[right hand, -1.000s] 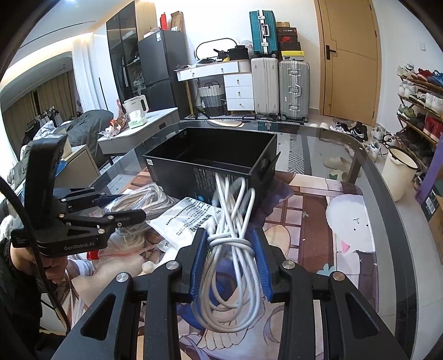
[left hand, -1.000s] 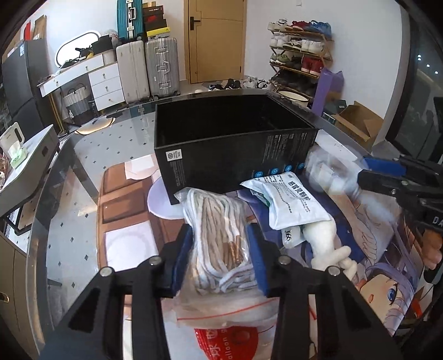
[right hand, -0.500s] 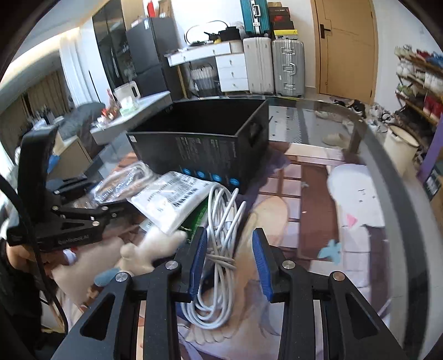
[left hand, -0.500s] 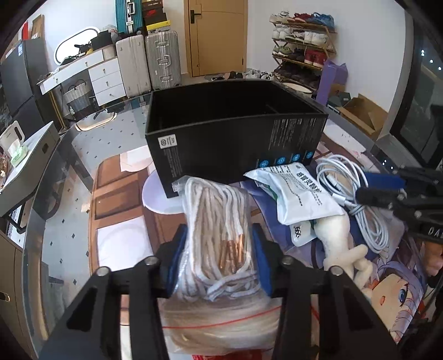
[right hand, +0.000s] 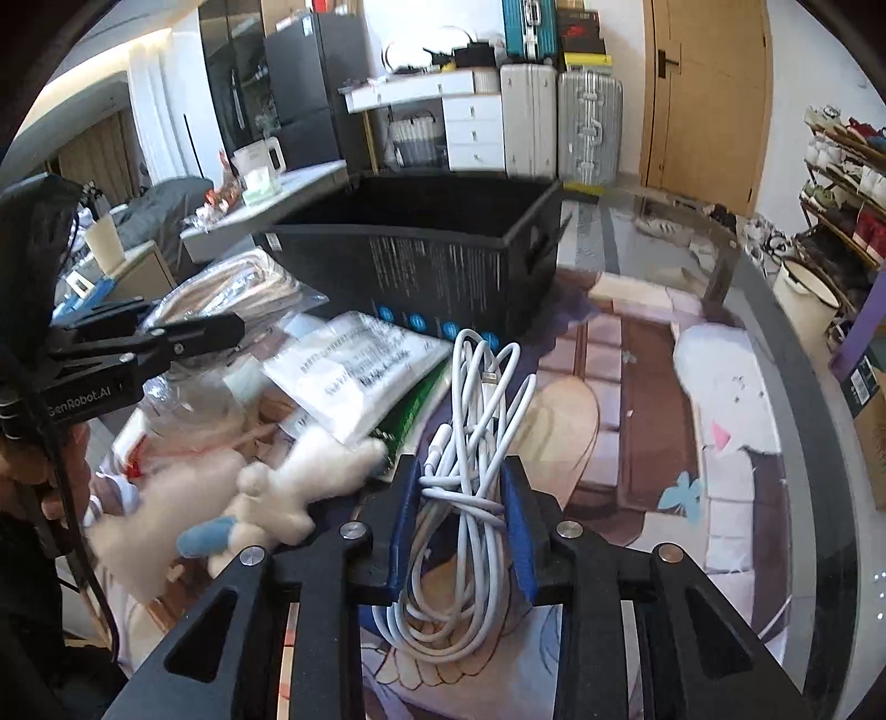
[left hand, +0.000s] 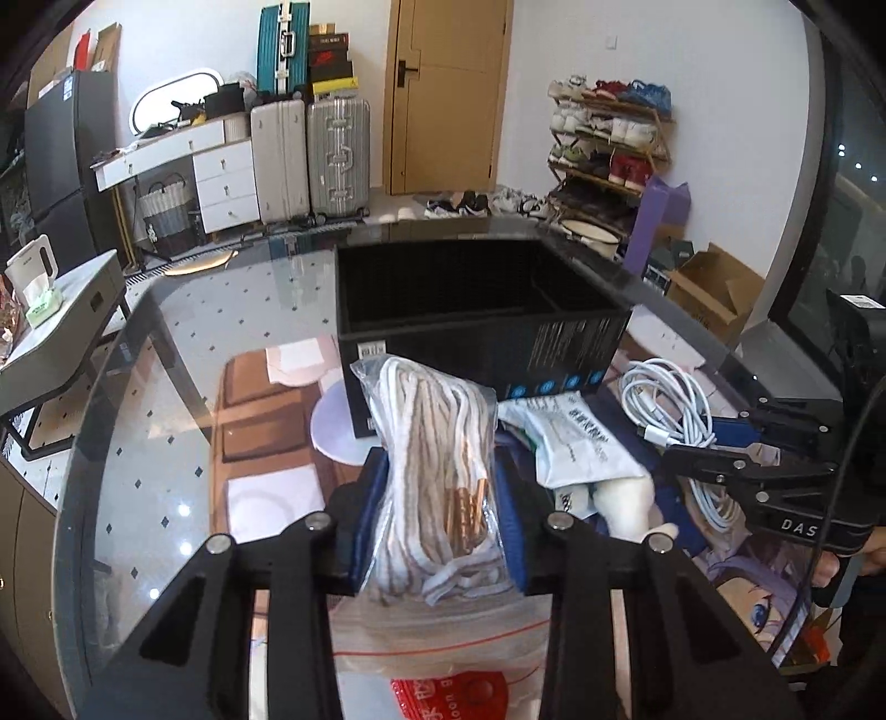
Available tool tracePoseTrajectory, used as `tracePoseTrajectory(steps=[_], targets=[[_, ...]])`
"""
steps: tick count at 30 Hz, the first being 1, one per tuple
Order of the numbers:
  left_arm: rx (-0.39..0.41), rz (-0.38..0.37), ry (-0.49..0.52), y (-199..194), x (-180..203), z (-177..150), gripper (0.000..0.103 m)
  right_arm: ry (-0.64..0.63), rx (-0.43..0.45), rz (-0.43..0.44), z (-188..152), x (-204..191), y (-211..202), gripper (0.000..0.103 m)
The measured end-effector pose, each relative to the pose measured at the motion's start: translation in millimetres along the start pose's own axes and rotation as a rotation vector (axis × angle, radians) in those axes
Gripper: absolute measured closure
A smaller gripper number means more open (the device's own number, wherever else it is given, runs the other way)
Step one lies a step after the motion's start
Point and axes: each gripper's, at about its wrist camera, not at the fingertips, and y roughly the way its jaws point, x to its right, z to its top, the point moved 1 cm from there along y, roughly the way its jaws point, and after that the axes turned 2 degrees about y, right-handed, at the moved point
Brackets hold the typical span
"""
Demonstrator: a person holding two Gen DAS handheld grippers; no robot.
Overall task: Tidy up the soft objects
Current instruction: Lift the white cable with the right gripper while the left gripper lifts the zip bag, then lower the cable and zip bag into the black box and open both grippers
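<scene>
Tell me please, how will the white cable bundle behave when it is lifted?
The white cable bundle will probably sag: loose loops hang beyond the right gripper, whose jaws are closing around it. It looks light. Smooth strands might slip out.

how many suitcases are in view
3: two silver ones side by side on the floor by the drawers, a teal one behind them. Others may be hidden.

We are looking forward and down along each gripper's fingers, close up (both views sharing the black box (left hand: 476, 310) (right hand: 426, 249)).
</scene>
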Motion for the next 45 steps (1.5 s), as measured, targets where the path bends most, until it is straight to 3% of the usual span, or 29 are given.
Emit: tracePoseTrajectory(steps=[8, 17, 32, 45], targets=[[0.079, -0.006, -0.019, -22, -2, 11, 0.068, -0.014, 0.139, 0.050, 17, -7, -39, 0.074], [0.137, -0.011, -0.035, -31, -9, 26, 0.068, -0.032, 0.211, 0.078, 41, -14, -55, 0.074], [0.183, -0.007, -0.036, -20, -18, 54, 0.068, -0.027, 0.262, 0.101, 84, -15, -52, 0.074], [0.199, 0.004, -0.034, 6, -16, 75, 0.068, -0.048, 0.235, 0.112, 115, -10, -18, 0.074]])
